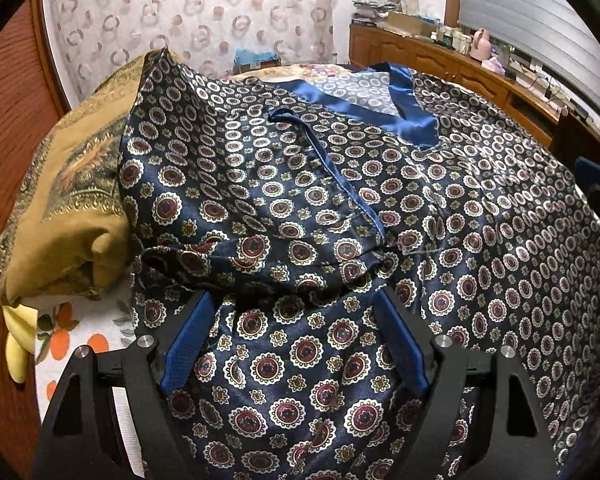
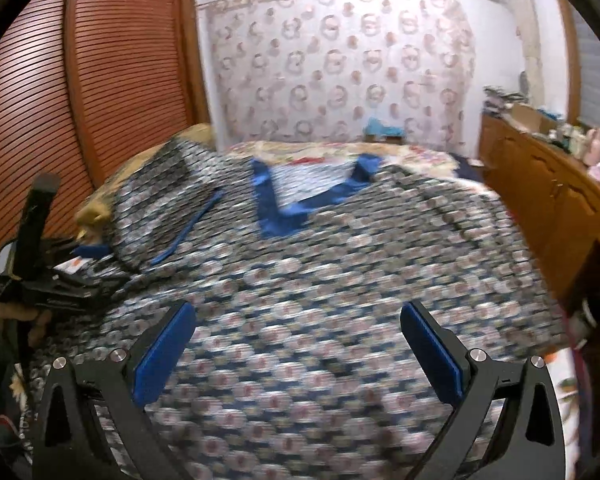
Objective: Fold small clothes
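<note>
In the left wrist view, your left claw [image 1: 296, 344] stood released, its blue pads [image 1: 184, 348] spread wide just over the lower part of the patterned satin top [image 1: 440, 208], with cloth between and under them but nothing pinched. The garment lay spread on the bed [image 1: 80, 344], blue-trimmed neckline [image 1: 400, 108] toward the far side. One sleeve [image 1: 228, 184] had been laid inward over the body, its upper corner resting against the gold cushion [image 1: 72, 200]; I judged that the first fold, and loosely made. The opposite side showed no fold. In the right wrist view, blurred throughout, your right claw [image 2: 300, 356] was likewise released, jaws apart above the hem region and gripping nothing. The top [image 2: 340, 248] covered most of the bed there, and the left claw [image 2: 72, 280] sat low at the picture's left edge by the folded sleeve. I assessed the task as early: one sleeve in, the other sleeve and the lengthwise folds outstanding.
</note>
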A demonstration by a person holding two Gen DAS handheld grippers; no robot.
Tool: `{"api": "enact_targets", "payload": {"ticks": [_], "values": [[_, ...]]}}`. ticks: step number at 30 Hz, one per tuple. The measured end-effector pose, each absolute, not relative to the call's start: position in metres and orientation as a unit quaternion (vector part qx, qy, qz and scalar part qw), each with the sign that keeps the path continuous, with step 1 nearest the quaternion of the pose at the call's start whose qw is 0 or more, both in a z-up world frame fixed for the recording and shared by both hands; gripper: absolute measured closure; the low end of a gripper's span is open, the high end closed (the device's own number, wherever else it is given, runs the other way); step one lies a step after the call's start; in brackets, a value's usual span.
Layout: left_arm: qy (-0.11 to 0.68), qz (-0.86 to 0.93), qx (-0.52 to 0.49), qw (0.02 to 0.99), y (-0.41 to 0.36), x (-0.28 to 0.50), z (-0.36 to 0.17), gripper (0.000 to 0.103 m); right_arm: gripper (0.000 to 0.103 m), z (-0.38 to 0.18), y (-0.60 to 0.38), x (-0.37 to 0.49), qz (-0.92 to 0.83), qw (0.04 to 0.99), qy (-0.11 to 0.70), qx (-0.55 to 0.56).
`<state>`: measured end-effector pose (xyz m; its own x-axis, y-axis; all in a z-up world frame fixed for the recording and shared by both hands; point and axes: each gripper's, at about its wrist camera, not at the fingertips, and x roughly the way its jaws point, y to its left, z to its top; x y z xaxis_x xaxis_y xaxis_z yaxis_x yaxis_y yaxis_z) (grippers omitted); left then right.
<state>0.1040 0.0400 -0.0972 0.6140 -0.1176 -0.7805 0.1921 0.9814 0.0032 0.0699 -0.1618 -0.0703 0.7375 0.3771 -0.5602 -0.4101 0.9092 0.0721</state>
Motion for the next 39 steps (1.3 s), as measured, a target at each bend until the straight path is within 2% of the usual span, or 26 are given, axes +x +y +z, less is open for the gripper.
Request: {"api": "enact_targets", "payload": {"ticks": [2, 3, 6, 8, 16, 26, 27, 29, 34, 36, 37, 38, 39], "values": [[0.434, -0.089, 0.04, 0.896, 0.041, 0.105, -0.098, 0.014, 0.002, -0.064, -0.179, 0.074, 0.193, 0.936, 0.292, -0.028], [0.437, -0.089, 0.043, 0.894, 0.04, 0.106, -0.099, 0.008, 0.004, -0.062, -0.186, 0.075, 0.186, 0.938, 0.292, -0.028], [0.44, -0.092, 0.045, 0.892, 0.038, 0.106, -0.099, 0.006, 0.01, -0.056, -0.206, 0.079, 0.163, 0.941, 0.295, -0.036], [0.442, -0.09, 0.046, 0.891, 0.038, 0.107, -0.1, 0.001, 0.015, -0.052, -0.22, 0.082, 0.147, 0.943, 0.296, -0.046], [0.444, -0.088, 0.045, 0.891, 0.038, 0.108, -0.101, 0.0, 0.036, -0.055, -0.282, 0.109, 0.093, 0.934, 0.341, -0.049], [0.444, -0.088, 0.045, 0.891, 0.038, 0.109, -0.101, 0.0, 0.053, -0.068, -0.314, 0.154, 0.094, 0.907, 0.41, 0.005], [0.444, -0.088, 0.045, 0.891, 0.038, 0.109, -0.101, 0.0, 0.058, -0.071, -0.315, 0.159, 0.095, 0.905, 0.414, 0.006], [0.444, -0.088, 0.045, 0.891, 0.038, 0.109, -0.101, 0.0, 0.062, -0.074, -0.318, 0.163, 0.095, 0.9, 0.425, 0.006], [0.444, -0.088, 0.045, 0.891, 0.038, 0.109, -0.101, 0.0, 0.081, -0.077, -0.33, 0.165, 0.083, 0.901, 0.426, -0.016], [0.444, -0.088, 0.045, 0.891, 0.038, 0.109, -0.101, 0.0, 0.085, -0.076, -0.33, 0.163, 0.079, 0.903, 0.422, -0.031], [0.444, -0.088, 0.044, 0.891, 0.038, 0.109, -0.101, 0.0, 0.095, -0.077, -0.326, 0.161, 0.078, 0.903, 0.42, -0.041], [0.444, -0.088, 0.045, 0.891, 0.038, 0.109, -0.101, 0.0, 0.1, -0.075, -0.323, 0.159, 0.075, 0.904, 0.418, -0.058], [0.444, -0.088, 0.045, 0.891, 0.038, 0.109, -0.101, 0.0, 0.1, -0.076, -0.319, 0.157, 0.078, 0.902, 0.419, -0.065]]}}
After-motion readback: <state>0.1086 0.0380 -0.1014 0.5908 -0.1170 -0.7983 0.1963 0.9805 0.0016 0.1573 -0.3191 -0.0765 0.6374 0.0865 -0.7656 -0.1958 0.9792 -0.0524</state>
